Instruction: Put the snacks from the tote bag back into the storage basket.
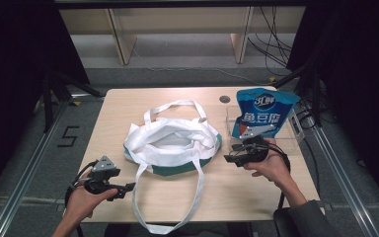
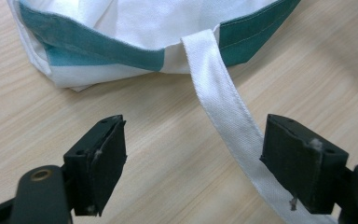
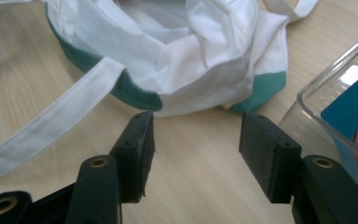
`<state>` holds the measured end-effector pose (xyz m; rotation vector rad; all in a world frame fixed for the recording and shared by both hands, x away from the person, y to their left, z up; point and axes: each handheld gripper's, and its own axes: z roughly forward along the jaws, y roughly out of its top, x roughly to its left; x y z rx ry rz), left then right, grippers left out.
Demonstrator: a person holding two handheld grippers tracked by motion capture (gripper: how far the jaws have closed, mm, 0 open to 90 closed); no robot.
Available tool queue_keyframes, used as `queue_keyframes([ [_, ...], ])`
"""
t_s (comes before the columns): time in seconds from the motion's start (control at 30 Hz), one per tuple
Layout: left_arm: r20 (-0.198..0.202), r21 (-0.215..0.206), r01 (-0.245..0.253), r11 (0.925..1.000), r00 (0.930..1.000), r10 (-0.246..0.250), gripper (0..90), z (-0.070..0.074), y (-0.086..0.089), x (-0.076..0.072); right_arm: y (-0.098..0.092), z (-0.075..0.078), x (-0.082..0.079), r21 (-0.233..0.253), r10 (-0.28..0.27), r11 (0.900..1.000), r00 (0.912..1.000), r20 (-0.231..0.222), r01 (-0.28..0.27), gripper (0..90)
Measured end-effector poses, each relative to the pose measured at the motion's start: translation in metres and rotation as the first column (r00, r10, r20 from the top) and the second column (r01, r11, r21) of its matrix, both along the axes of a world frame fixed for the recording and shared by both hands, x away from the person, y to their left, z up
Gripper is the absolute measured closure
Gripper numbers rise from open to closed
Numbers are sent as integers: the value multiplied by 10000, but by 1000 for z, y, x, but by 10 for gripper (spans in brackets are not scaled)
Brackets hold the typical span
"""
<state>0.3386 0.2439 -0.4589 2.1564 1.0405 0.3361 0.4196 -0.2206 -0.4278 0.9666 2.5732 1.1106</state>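
Tote bag (image 1: 170, 143) lies mid-worktop, mouth up; snack pouch (image 1: 262, 111) stands in clear bin (image 1: 296, 140) near right edge. I keep left gripper (image 2: 193, 161) spread astride strap (image 2: 223, 107), right gripper (image 3: 196, 154) spread, empty; pinch rim first.

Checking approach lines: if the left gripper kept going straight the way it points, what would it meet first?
Probably the white strap lying between its open jaws, then the tote bag beyond; depth is uncertain.

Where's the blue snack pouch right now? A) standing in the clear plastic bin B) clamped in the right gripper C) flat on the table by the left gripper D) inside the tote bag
A: the blue snack pouch stands upright in the clear plastic bin at the table's right, while the right gripper is open on nothing, beside the tote bag.
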Motion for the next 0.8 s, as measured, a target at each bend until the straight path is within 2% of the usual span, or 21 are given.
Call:
queue_keyframes([
  [0.03, 159, -161, -94, 9998, 9998, 97, 210, -1, -1, 0, 0, -3, 0, 110, -113, 9999, 9996, 267, 110, 447],
  [0.1, 83, -1, 83, 10000, 9999, -83, 210, 0, 1, 0, -2, -7, -3, 157, -240, 9996, 9996, 173, 237, 441],
  [0.13, 97, -28, 70, 10000, 9999, -70, 210, 0, 0, 0, -4, -7, -3, 18, -125, 9999, 9999, 105, 125, 438],
  [0.27, 41, -36, 114, 9999, 9999, -113, 211, 0, 0, 0, -7, -14, -7, 198, -290, 9994, 9995, 93, 288, 418],
  [0.33, 22, -40, 93, 9999, 10000, -93, 210, 1, 0, 0, -8, -16, -9, 163, -399, 9991, 9991, 145, 396, 413],
  [0.37, 16, -23, 90, 10000, 10000, -90, 210, 1, 0, 0, -10, -16, -9, 81, -245, 9997, 9996, 165, 244, 406],
  [0.4, 20, -35, 85, 10000, 10000, -85, 211, 0, 0, 0, -10, -17, -11, 131, -407, 9991, 9991, 80, 406, 402],
  [0.43, 23, -42, 85, 10000, 10000, -85, 210, 0, 0, 0, -11, -16, -12, -42, -328, 9995, 9994, -66, 328, 398],
  [0.53, -50, -121, -22, 9999, 10000, 22, 210, 0, -1, -1, -12, -19, -15, -33, -329, 9995, 9995, -19, 329, 384],
  [0.6, 60, -21, 30, 10000, 10000, -30, 210, 0, -1, -1, -12, -22, -17, -112, -339, 9994, 9994, -31, 338, 371],
  [0.63, -7, 34, 138, 9999, 9999, -138, 211, 1, 0, -1, -11, -25, -19, 83, -515, 9986, 9987, 17, 515, 366],
  [0.67, 5, 25, 137, 9999, 9999, -137, 211, 1, 0, -1, -11, -25, -19, 83, -515, 9986, 9987, 17, 515, 366],
  [0.7, 23, -16, 116, 9999, 9999, -116, 210, 1, -1, -1, -13, -23, -20, -182, -412, 9990, 9990, -142, 409, 363],
  [0.73, 15, 14, 126, 9999, 9999, -126, 210, 1, 0, -1, -13, -26, -22, -8, -487, 9988, 9988, -35, 487, 357],
  [0.77, 14, 8, 132, 9999, 9999, -132, 210, 1, 0, -1, -15, -25, -24, -189, -500, 9986, 9986, -181, 497, 348],
  [0.8, -1, 7, 120, 9999, 9999, -120, 210, 1, -1, -1, -16, -29, -27, -133, -536, 9985, 9985, -66, 535, 336],
])
